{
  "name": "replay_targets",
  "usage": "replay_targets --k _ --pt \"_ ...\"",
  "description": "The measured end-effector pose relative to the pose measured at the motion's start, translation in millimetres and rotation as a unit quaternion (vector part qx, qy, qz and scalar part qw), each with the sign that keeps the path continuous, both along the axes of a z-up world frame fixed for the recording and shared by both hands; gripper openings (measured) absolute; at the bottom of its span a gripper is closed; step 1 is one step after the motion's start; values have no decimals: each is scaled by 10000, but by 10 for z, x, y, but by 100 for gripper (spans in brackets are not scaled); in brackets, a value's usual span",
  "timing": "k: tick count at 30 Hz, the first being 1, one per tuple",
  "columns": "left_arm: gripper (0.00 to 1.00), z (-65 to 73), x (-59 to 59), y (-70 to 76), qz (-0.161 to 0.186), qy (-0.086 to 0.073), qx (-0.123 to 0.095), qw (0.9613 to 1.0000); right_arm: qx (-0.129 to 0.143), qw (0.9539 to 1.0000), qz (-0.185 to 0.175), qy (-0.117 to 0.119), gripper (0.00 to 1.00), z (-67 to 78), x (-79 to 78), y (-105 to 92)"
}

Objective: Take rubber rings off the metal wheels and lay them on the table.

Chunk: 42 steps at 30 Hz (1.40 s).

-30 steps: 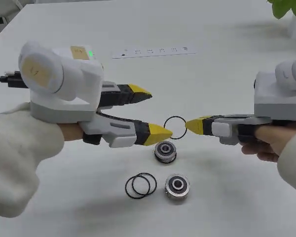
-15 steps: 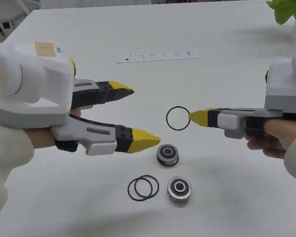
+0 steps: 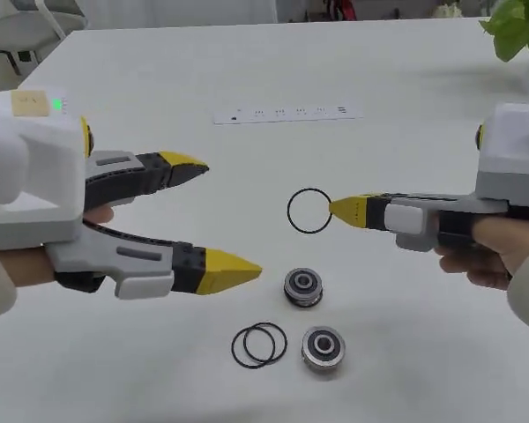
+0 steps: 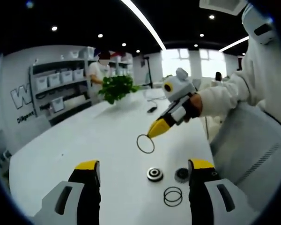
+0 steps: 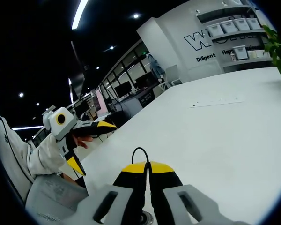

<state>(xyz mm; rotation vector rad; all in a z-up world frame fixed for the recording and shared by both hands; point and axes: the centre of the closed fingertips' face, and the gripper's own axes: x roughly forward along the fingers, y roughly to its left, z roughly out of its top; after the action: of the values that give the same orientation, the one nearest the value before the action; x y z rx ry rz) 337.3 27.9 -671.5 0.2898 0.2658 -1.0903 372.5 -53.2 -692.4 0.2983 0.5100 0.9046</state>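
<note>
1. Rubber ring point(image 3: 309, 211) is hanging from the tip of the right gripper point(image 3: 339, 209), up over the white table point(image 3: 247, 62) and apart from everything lying on it
2. In the right gripper view the two yellow-tipped jaws of that gripper point(image 5: 148, 168) are pressing together on the ring's point(image 5: 139, 152) edge, with its thin black loop standing out beyond them
3. The left gripper point(image 3: 229, 218) is hovering well to the side of the ring, its jaws spreading wide with nothing between them
4. In the left gripper view the left gripper point(image 4: 144, 165) is pointing towards the right gripper point(image 4: 155, 131), with the ring point(image 4: 145, 143) dangling at that gripper's tip
5. In the right gripper view the left gripper point(image 5: 91, 144) is showing at the left, gaping
6. Two metal wheels are sitting on the table below the held ring: the farther wheel point(image 3: 303, 287) is lying near the left gripper's lower jaw tip, and the nearer wheel point(image 3: 322, 346) is lying just beside it, closer to the person
7. Two loose rings point(image 3: 258, 344) are lying flat and overlapping on the table, just beside the nearer wheel
8. A white power strip point(image 3: 286, 113) is lying farther back on the table, and a green plant point(image 3: 511, 18) is poking in at the far right corner
</note>
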Motion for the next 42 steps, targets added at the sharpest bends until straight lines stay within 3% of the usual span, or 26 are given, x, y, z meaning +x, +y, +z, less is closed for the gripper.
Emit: replay_targets --k 5,10,16,28,32,35,42 --pt "82 54 -55 56 -41 -66 -128 9999 26 9999 91 -62 0 52 -45 63" --pt "87 113 -116 109 -40 -36 -307 9995 -24 9997 210 -90 0 51 -86 126" --pt "92 -3 -281 246 171 66 -314 9993 -74 9994 322 -71 0 18 -120 168" --pt "94 -163 -370 353 165 211 51 9996 -287 9962 798 191 0 -188 -324 375" --pt "93 -273 -436 355 52 351 190 9992 -380 9941 975 301 0 -280 -408 447" --pt "93 -390 -556 343 -187 477 383 9979 -449 9924 1069 401 0 -356 -457 480" --pt "94 -546 -675 396 -197 705 391 9966 -566 9886 1224 663 0 -527 -556 537"
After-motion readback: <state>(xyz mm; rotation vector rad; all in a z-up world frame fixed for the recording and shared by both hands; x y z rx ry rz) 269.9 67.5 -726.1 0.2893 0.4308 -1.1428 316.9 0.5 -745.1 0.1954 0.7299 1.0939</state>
